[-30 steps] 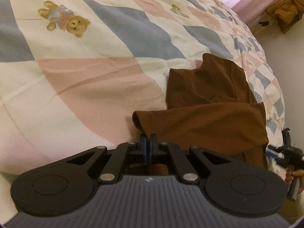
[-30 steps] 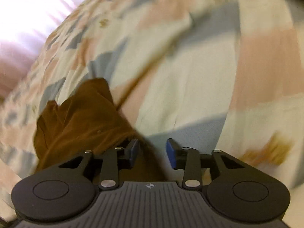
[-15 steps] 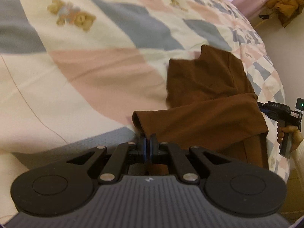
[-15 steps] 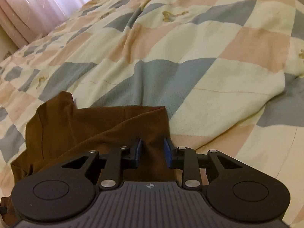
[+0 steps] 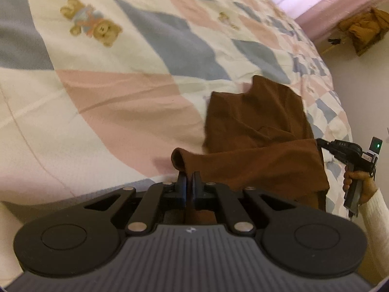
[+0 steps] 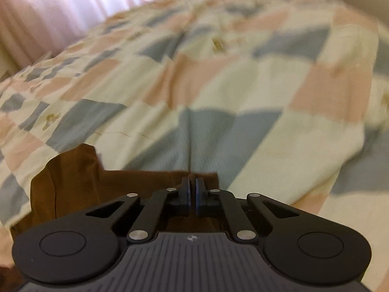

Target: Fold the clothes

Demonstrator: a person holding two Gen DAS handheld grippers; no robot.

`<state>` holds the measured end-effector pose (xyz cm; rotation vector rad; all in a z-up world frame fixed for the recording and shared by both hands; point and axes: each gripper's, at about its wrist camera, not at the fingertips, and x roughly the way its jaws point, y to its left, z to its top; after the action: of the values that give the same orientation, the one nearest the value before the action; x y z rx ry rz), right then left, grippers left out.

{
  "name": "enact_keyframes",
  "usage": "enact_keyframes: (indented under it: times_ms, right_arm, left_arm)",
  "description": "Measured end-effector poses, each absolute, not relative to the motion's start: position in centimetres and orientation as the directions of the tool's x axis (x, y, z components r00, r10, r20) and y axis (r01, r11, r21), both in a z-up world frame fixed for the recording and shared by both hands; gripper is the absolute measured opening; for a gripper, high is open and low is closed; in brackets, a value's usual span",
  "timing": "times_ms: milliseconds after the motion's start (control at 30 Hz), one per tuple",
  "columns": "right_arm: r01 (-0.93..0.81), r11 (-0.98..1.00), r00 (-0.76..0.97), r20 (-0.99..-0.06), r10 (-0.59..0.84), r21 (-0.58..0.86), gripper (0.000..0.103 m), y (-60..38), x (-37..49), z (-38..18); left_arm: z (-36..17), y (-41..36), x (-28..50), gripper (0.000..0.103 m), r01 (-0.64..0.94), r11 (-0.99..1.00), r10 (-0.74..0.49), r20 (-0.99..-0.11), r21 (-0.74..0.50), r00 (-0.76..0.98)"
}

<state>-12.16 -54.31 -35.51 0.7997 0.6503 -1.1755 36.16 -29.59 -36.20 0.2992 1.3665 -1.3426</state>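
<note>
Your right tongs (image 6: 192, 189) have just closed — half a second ago their blades stood apart around the near edge of the brown garment (image 5: 255, 131), and now they are pressed together on that edge, at its right-hand corner as the right wrist view shows it. Your left tongs (image 5: 189, 182) were already clamped on the other corner of the same edge and have not let go; a small rolled lip of cloth sits just beyond their tips. So you now hold the hem at both ends, and the strip between the two pinch points is drawn fairly straight across the rest of the garment.

The garment lies on the bed, on the patchwork quilt (image 5: 116, 97), close to the bed's edge on your right side; its far part rests flat on the quilt. From the left wrist view you can see your right hand (image 5: 359, 182) holding its tool beside the cloth.

That second grip probably means the pick-up is finished and the fold itself can begin — likely by carrying the held edge forward over the flat part. The right view is blurred, so how much cloth sits between those blades is hard to judge.
</note>
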Motion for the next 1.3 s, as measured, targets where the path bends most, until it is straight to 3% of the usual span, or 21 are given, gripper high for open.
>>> enact_keyframes:
  times_ms: [267,300,333,367,433,500,567,667,733,767,800,833,867,1000,1100,1167,1233,1300]
  right_arm:
    - [0.939,0.271,0.327,-0.794,-0.512,0.211,0.004,-53.8,-10.6,-36.4]
    - [0.945,0.259,0.309,-0.802,-0.511,0.2,0.007,-53.8,-10.6,-36.6]
    - [0.951,0.246,0.29,-0.817,-0.498,0.188,0.021,-53.9,-10.5,-37.1]
    - [0.956,0.23,0.272,-0.841,-0.468,0.181,0.027,-54.1,-10.6,-37.6]
    - [0.953,0.216,0.293,-0.831,-0.473,0.214,0.028,-53.9,-11.1,-37.3]
    - [0.949,0.211,0.31,-0.812,-0.495,0.234,0.03,-53.5,-11.7,-36.3]
    - [0.95,0.223,0.302,-0.816,-0.492,0.217,0.035,-53.3,-11.8,-35.9]
    - [0.954,0.233,0.28,-0.828,-0.485,0.186,0.036,-53.6,-11.7,-36.1]
    - [0.954,0.221,0.289,-0.823,-0.489,0.203,0.036,-53.9,-11.7,-36.3]
    - [0.951,0.226,0.299,-0.817,-0.494,0.212,0.035,-54.1,-11.5,-36.4]
    - [0.95,0.243,0.296,-0.818,-0.493,0.198,0.031,-54.1,-11.1,-36.5]
    - [0.948,0.262,0.29,-0.822,-0.491,0.178,0.01,-54.2,-10.8,-36.7]
    - [0.946,0.281,0.29,-0.818,-0.498,0.164,0.003,-54.1,-10.6,-36.7]
    - [0.924,0.344,0.344,-0.761,-0.55,0.169,0.003,-52.8,-10.9,-35.9]
    - [0.878,0.425,0.442,-0.71,-0.548,0.219,0.003,-51.7,-11.5,-35.5]
    - [0.873,0.447,0.428,-0.746,-0.51,0.195,0.003,-51.8,-10.8,-36.4]
    - [0.886,0.423,0.394,-0.791,-0.469,0.191,0.021,-52.6,-10.1,-37.5]
    - [0.893,0.397,0.397,-0.786,-0.474,0.212,0.026,-52.9,-9.9,-37.2]
  left_arm:
    - [-35.3,-27.6,36.1,0.001,0.785,0.32,-0.515,-0.793,-0.53,-0.325]
    - [-35.2,-27.5,36.1,0.001,0.785,0.317,-0.522,-0.789,-0.532,-0.323]
    - [-35.2,-27.4,36.1,0.001,0.785,0.316,-0.526,-0.787,-0.533,-0.322]
    - [-35.8,-27.5,36.2,0.001,0.783,0.326,-0.515,-0.794,-0.53,-0.323]
    - [-36.9,-27.8,36.3,0.002,0.776,0.346,-0.493,-0.806,-0.527,-0.327]
    - [-37.9,-28.3,36.7,0.005,0.749,0.359,-0.496,-0.793,-0.558,-0.353]
    - [-38.8,-28.7,37.1,0.023,0.719,0.37,-0.5,-0.779,-0.588,-0.379]
    - [-40.0,-29.6,37.3,0.032,0.692,0.382,-0.497,-0.767,-0.613,-0.405]
    - [-40.5,-30.3,37.1,0.026,0.696,0.38,-0.487,-0.772,-0.609,-0.409]
    - [-40.3,-30.5,36.7,0.011,0.713,0.369,-0.483,-0.779,-0.596,-0.401]
    - [-40.0,-30.6,36.3,0.003,0.729,0.357,-0.48,-0.785,-0.584,-0.393]
    - [-39.4,-30.4,35.9,0.003,0.743,0.34,-0.487,-0.784,-0.576,-0.385]
    - [-38.6,-30.0,35.8,0.002,0.751,0.325,-0.502,-0.778,-0.574,-0.378]
    - [-35.6,-27.5,35.8,0.002,0.753,0.283,-0.574,-0.734,-0.594,-0.363]
    - [-35.6,-26.0,36.1,0.002,0.754,0.322,-0.556,-0.759,-0.572,-0.338]
    - [-36.7,-25.6,35.9,0.002,0.746,0.356,-0.525,-0.781,-0.562,-0.338]
    - [-37.6,-25.7,35.5,0.002,0.745,0.369,-0.508,-0.792,-0.555,-0.339]
    - [-37.8,-26.1,35.3,0.002,0.744,0.374,-0.511,-0.793,-0.554,-0.333]
